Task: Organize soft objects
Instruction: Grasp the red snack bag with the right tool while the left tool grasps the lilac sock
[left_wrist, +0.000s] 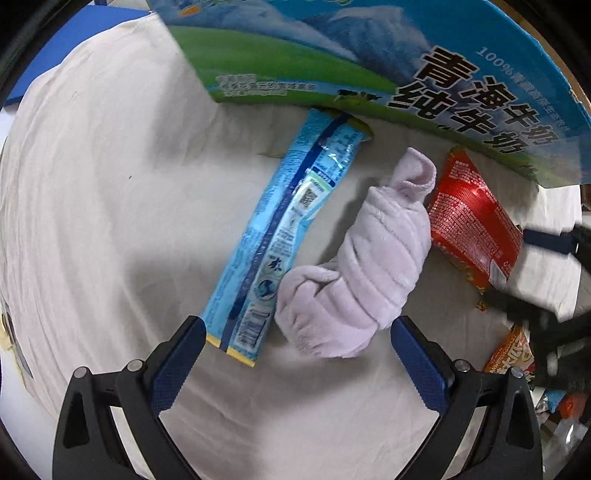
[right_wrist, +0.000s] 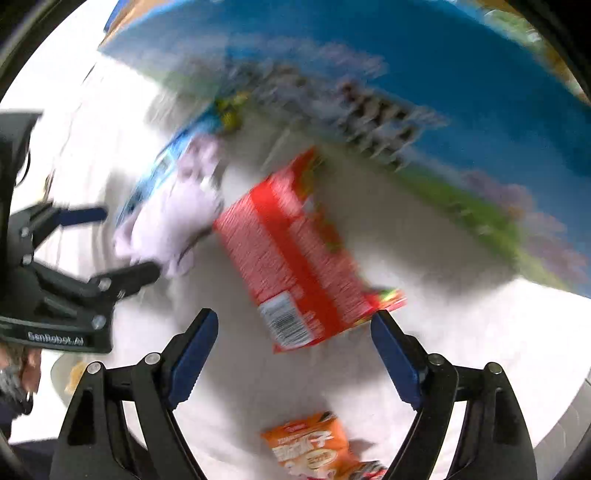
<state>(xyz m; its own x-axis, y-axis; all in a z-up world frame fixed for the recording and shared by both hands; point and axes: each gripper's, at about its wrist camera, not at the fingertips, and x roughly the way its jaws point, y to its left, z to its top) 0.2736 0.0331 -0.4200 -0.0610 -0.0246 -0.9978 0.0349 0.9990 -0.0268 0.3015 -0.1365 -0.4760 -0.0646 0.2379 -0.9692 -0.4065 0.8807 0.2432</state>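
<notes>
Milk carton (left_wrist: 424, 74) at far side reads "青海牛奶 纯牛奶". Rolled lilac towel (left_wrist: 362, 266), plush and ribbed, lies on white-sheeted tabletop (left_wrist: 110, 221) between blue packet (left_wrist: 280, 236) and red packet (left_wrist: 469, 221). Left tool (left_wrist: 295, 354) spread; right tool (right_wrist: 295, 350) spread, both empty.

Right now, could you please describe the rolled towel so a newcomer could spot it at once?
Find the big blue-and-green milk carton on the white cloth. Just below it, the lavender rolled towel lies between a long light-blue packet and a red packet. It alone is plush, ribbed fabric; its neighbours are glossy printed wrappers.
</notes>
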